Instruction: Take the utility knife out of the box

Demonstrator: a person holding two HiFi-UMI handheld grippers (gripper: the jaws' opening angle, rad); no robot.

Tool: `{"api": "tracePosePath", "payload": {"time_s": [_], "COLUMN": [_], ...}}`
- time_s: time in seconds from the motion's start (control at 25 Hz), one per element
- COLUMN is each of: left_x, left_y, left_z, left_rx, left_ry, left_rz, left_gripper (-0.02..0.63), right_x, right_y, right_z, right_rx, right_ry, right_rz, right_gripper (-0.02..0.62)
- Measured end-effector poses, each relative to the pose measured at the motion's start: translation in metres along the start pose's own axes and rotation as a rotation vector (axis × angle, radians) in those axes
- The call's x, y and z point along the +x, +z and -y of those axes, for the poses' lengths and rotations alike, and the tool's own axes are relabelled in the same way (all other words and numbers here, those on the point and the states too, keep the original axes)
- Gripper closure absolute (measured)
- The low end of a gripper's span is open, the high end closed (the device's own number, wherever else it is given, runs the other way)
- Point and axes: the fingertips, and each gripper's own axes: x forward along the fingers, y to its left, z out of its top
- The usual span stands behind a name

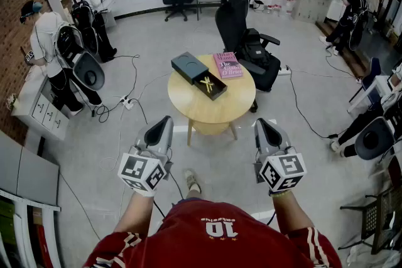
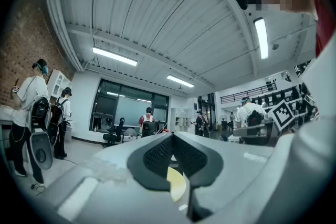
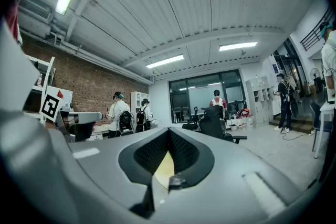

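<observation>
Left gripper: fingers clenched tip to tip, nothing btwn them. Right gripper: fingers likewise pressed together, empty. Both point level toward the table, side by side but apart. Each has its marker cube at the rear and is held out on a bare forearm above the person's red jersey.

Ahead of both tips & well apart from them is a round wooden table on the grey floor. A black box lies open & diagonal on top. Its lid sits at the box's far-left end, touching it. The utility knife is yellow and lies inside the box. It seems crossed w/ a second yellow strip, too small to say more. A pink book lies just right of the lid, near the table's far edge. Can't tell if book & lid touch.

Behind the table is a black office chair w/ a black bag against it. Left of the table, a white power strip & cables lie on the floor.

People w/ backpacks stand round the room. Two are at left by the brick wall, one is at the far windows, and one is at right near the shelving.
</observation>
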Motion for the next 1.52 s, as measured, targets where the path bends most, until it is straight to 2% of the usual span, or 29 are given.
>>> {"api": "tracePosePath", "payload": {"time_s": [0.88,1.52], "left_x": [0.011,0.016], "left_y": [-0.007,-0.019], "left_z": [0.019,-0.007], "left_rx": [-0.031,-0.054], "left_ry": [-0.059,-0.039], "left_rz": [-0.013,-0.03], "left_gripper": [0.602,0.602], "right_x": [0.001,0.027], "right_y": [-0.011,-0.015], "right_z": [0.003,0.007], "right_rx": [0.001,0.009], "right_ry": [0.013,0.006], "right_rz": [-0.035,-0.053], "right_gripper": [0.597,0.595]}}
